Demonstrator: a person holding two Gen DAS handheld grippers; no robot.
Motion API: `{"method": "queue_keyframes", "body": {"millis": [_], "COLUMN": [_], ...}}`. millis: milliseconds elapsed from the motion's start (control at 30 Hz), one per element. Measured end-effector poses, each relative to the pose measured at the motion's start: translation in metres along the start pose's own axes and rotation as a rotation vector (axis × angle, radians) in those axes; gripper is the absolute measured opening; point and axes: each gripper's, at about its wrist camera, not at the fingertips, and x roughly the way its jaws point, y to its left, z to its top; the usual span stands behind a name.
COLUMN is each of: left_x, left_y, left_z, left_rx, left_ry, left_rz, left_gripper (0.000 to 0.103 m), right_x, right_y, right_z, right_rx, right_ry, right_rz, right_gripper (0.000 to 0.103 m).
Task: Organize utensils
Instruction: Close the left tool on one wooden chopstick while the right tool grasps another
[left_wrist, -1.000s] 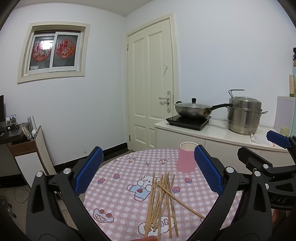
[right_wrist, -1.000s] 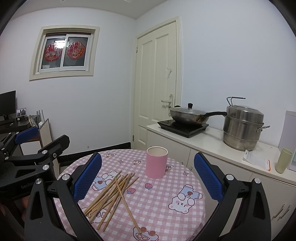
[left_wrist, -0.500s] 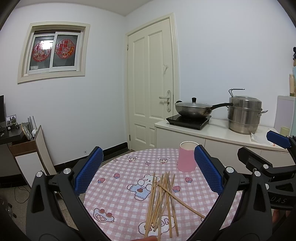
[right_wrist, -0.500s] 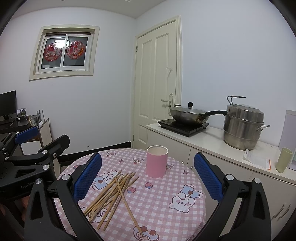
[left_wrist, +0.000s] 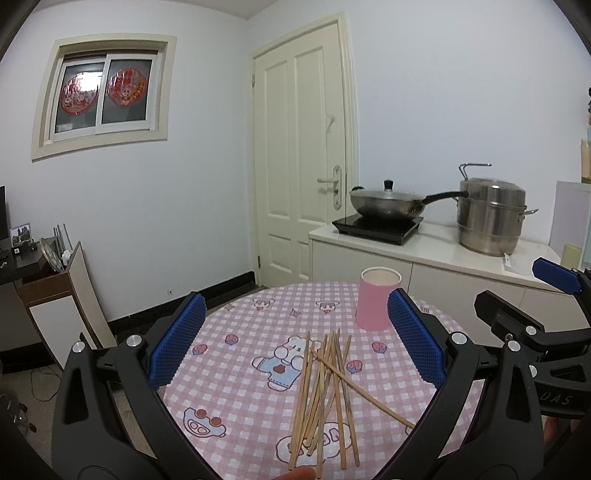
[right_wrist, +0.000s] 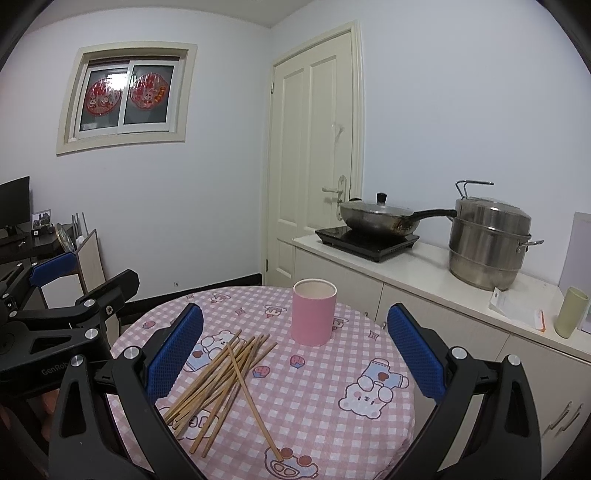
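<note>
Blue rubber pads on both grippers were spread wide with nothing between them, so neither one had grabbed anything yet. My read is that both were held back above the near edge of the table to line up a first pick. The left gripper (left_wrist: 295, 347) looked straight down the length of the wooden chopsticks (left_wrist: 325, 391), which lay in a loose pile on the pink checked tablecloth (left_wrist: 236, 332), one stick crossed diagonally over the rest. The right gripper (right_wrist: 295, 354) sat off to the side, with that same pile toward its left pad and the pink cup (right_wrist: 313, 312) more or less dead ahead. That cup stood upright and looked empty, a bit beyond the sticks and not touching them, so I'd guess it was where they were meant to go. Behind the table, the wok (right_wrist: 380, 218) and steel steamer pot (right_wrist: 487, 247) sat on the counter, well out of the way.
</note>
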Motion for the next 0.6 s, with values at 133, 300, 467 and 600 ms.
{"method": "queue_keyframes", "body": {"millis": [133,300,467,600], "left_x": [0.017,0.054,0.091,0.119], "left_y": [0.000,0.010,0.025,0.032], "left_z": [-0.008,-0.025,-0.048,-0.071], "left_rx": [0.010,-0.011,-0.073,-0.091], "left_ry": [0.067,0.220,0.365,0.478], "left_rz": [0.003,0.009,-0.008,-0.013], "left_gripper": [0.097,0.097,0.097,0.097], "right_x": [0.017,0.045,0.083,0.108], "right_y": [-0.001,-0.004,0.001,0.004], "right_z": [-0.006,-0.020,-0.040,-0.056], "right_rx": [-0.003,-0.004,-0.046,-0.058], "right_ry": [0.045,0.112,0.239,0.316], "right_rz": [0.002,-0.011,0.002,0.015], "right_gripper": [0.096,0.096,0.096,0.096]}}
